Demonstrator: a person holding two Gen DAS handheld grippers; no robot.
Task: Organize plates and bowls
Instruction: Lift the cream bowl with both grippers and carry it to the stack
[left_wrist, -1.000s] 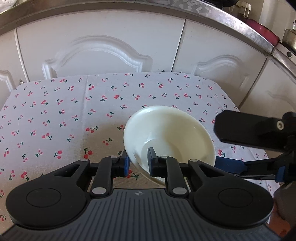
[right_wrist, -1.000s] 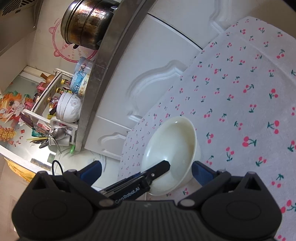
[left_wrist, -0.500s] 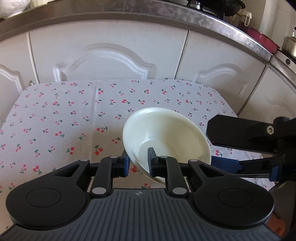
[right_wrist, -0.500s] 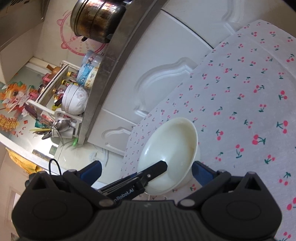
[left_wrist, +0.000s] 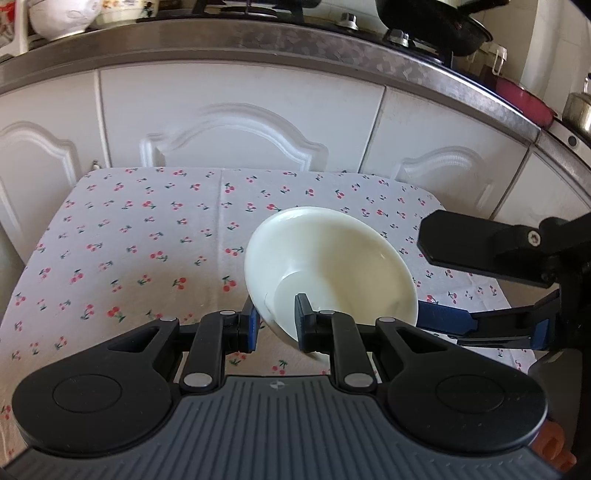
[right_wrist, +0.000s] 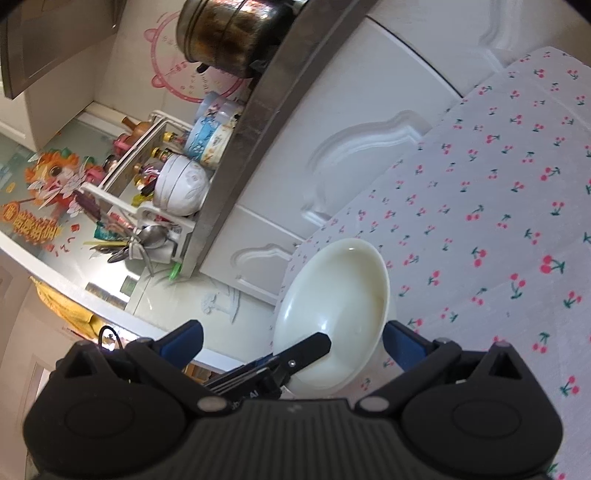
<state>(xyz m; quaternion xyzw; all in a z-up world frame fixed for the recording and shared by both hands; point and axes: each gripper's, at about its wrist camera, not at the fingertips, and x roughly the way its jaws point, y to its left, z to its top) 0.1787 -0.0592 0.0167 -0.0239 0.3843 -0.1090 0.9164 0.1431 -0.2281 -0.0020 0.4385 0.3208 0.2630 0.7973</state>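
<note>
A cream bowl (left_wrist: 332, 262) is held tilted above the cherry-print tablecloth (left_wrist: 147, 236). My left gripper (left_wrist: 275, 325) is shut on its near rim, one finger inside and one outside. The bowl also shows in the right wrist view (right_wrist: 340, 306). My right gripper (right_wrist: 291, 345) is open, its blue-padded fingers spread on either side of the bowl without touching it. The right gripper also shows at the right edge of the left wrist view (left_wrist: 480, 288), close beside the bowl.
White cabinet doors (left_wrist: 236, 122) stand behind the table under a steel counter edge (left_wrist: 258, 40). Pots (right_wrist: 229, 33) and a dish rack with bowls and spoons (right_wrist: 177, 184) sit on the counter. A red pan (left_wrist: 524, 99) sits far right.
The bowl has risen off the cloth in my left gripper and both views have pulled up and back. The right gripper stays open beside it.
</note>
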